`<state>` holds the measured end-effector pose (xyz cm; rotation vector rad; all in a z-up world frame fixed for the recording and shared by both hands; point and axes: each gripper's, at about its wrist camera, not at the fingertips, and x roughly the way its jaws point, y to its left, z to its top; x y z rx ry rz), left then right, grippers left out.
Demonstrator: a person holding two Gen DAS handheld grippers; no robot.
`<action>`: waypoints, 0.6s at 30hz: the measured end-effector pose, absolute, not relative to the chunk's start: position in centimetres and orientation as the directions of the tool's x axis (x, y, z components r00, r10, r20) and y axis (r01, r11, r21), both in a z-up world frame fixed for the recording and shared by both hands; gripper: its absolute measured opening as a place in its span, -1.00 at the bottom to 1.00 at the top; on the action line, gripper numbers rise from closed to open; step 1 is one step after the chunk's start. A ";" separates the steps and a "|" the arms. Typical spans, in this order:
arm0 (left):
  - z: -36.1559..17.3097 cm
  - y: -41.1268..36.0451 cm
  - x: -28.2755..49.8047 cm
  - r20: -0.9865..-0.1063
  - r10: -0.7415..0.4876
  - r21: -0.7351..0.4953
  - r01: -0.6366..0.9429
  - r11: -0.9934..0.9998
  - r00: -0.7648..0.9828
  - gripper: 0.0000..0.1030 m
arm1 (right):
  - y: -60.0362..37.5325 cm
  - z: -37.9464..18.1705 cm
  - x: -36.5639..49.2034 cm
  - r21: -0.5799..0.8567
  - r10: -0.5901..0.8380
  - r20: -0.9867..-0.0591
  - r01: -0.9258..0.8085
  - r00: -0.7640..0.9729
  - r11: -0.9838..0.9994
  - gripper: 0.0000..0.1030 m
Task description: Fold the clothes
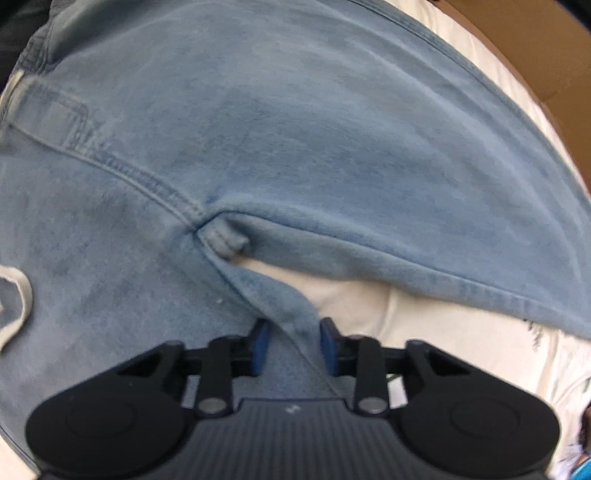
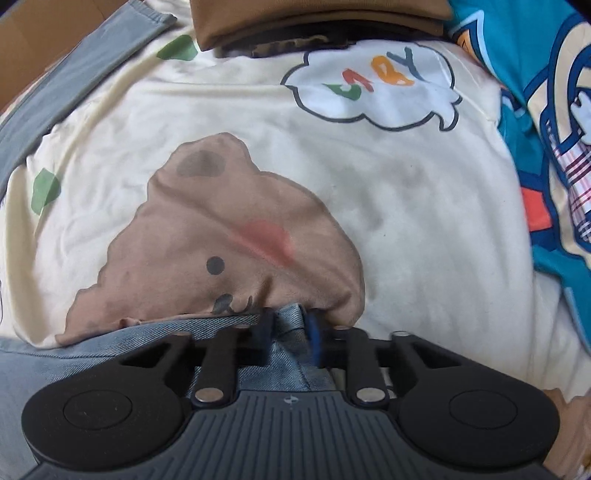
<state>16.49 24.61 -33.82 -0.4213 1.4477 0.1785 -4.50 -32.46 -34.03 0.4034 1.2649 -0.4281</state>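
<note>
Light blue jeans (image 1: 295, 129) lie spread over a cream sheet and fill most of the left wrist view, with the crotch seam (image 1: 218, 236) near the middle. My left gripper (image 1: 294, 345) sits just below that seam, shut on the inner edge of one leg, and a fold of denim runs between its blue pads (image 1: 260, 347). In the right wrist view my right gripper (image 2: 290, 332) is shut on a bunched hem of the jeans (image 2: 74, 354), held low over the sheet.
The cream sheet (image 2: 406, 221) carries a brown cartoon bear print (image 2: 240, 229) and a lettered cloud (image 2: 373, 88). A teal cartoon fabric (image 2: 535, 110) lies at the right, a grey strip (image 2: 74, 74) at the upper left, and a brown cushion (image 2: 314, 18) at the top. A brown surface (image 1: 535, 44) borders the sheet.
</note>
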 end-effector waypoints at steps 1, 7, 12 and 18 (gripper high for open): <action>-33.7 25.0 16.3 -0.980 -0.149 -0.187 -0.375 0.908 0.129 -0.64 | -32.3 -33.7 -4.7 0.054 -0.091 -0.964 0.520 0.249 0.852 -0.72; -32.2 26.7 14.7 -0.964 -0.212 -0.259 -0.387 0.885 0.161 -0.74 | -31.2 -30.5 -6.5 0.039 -0.164 -0.939 0.566 0.303 0.823 -0.73; -30.6 27.9 13.1 -0.941 -0.253 -0.324 -0.374 0.869 0.225 -0.75 | -29.6 -28.0 -7.8 -0.001 -0.250 -0.907 0.591 0.340 0.806 -0.73; -29.6 29.3 12.1 -0.914 -0.303 -0.389 -0.374 0.842 0.269 -0.76 | -28.0 -25.7 -9.0 -0.056 -0.334 -0.867 0.593 0.370 0.803 -0.74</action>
